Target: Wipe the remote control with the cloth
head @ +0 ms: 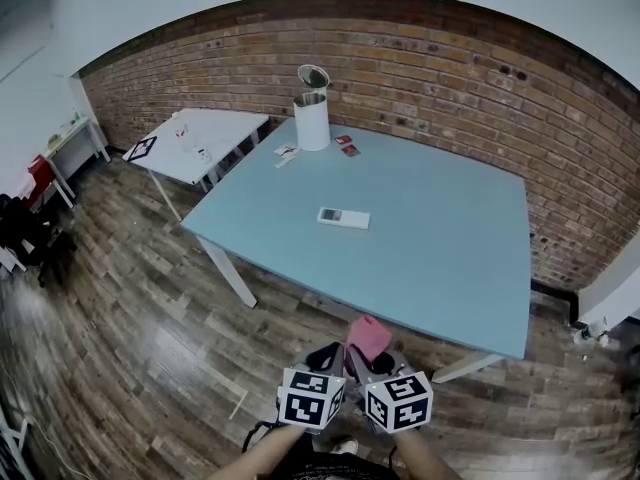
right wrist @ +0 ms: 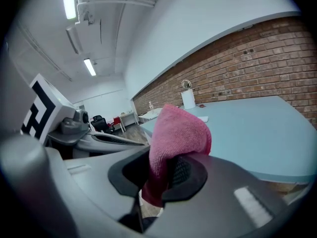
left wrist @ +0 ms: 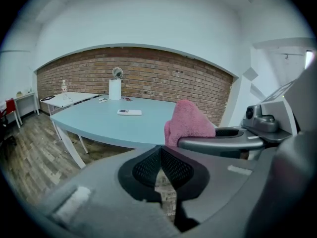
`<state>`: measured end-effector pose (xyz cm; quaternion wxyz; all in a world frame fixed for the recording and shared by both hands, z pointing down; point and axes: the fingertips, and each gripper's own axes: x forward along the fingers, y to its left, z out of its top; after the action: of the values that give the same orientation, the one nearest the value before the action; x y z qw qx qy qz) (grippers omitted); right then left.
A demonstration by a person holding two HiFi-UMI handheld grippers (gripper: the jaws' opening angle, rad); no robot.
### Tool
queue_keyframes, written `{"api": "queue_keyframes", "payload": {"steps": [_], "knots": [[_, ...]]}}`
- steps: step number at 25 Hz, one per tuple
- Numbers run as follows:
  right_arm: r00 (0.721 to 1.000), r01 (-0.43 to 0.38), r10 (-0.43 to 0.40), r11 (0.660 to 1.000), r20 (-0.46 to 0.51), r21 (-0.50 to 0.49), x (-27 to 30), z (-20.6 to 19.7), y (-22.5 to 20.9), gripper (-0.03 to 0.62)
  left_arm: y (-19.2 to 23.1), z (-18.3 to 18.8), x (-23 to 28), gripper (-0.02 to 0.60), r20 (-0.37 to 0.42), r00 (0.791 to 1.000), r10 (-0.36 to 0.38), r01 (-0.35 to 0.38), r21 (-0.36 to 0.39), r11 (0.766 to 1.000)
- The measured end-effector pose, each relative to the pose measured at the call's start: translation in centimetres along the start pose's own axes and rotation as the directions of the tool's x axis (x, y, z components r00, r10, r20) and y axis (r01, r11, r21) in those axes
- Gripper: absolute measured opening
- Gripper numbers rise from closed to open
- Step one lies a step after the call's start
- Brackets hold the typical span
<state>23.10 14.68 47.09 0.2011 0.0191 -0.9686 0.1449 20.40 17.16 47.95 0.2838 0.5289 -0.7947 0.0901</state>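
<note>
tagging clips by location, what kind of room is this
Probably an office or lab-style workroom: a large pale blue table stands against a bare brick wall, a white side desk stands by it, and strip lights run along the ceiling.

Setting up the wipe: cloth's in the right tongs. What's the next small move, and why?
Probably carry the right tongs forward over the table toward the remote control. They are shut on the pink cloth, yet hang short of the table's near edge, far from the remote lying flat mid-table. The left tongs are shut, empty.
</note>
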Motion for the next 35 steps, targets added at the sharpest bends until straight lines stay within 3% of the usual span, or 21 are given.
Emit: {"api": "queue_keyframes", "payload": {"steps": [7,19,29,35], "knots": [[1.0,0.006,-0.006,1.0,-0.013,0.002,2.5,0.8,-1.5,0.063,1.7,0.9,2.7,0.0,-0.006,1.0,-0.017,0.017,-0.013,1.0],[0.997,0.052,-0.051,0.999,-0.065,0.012,10.6,3.9,-4.3,0.063,8.2,4.6,8.9,0.0,-0.027,0.996,-0.081,0.081,-0.023,0.996],[0.986,0.145,-0.142,0.989,-0.084,0.022,16.8,8.5,-6.5,0.063,14.4,10.1,13.9,0.0,-0.028,0.984,-0.174,0.176,0.107,0.979],[0.983,0.172,-0.171,0.985,-0.075,0.02,20.7,11.1,-7.4,0.063,18.3,12.3,16.1,0.002,-0.042,0.975,-0.218,0.222,0.198,0.955]]}}
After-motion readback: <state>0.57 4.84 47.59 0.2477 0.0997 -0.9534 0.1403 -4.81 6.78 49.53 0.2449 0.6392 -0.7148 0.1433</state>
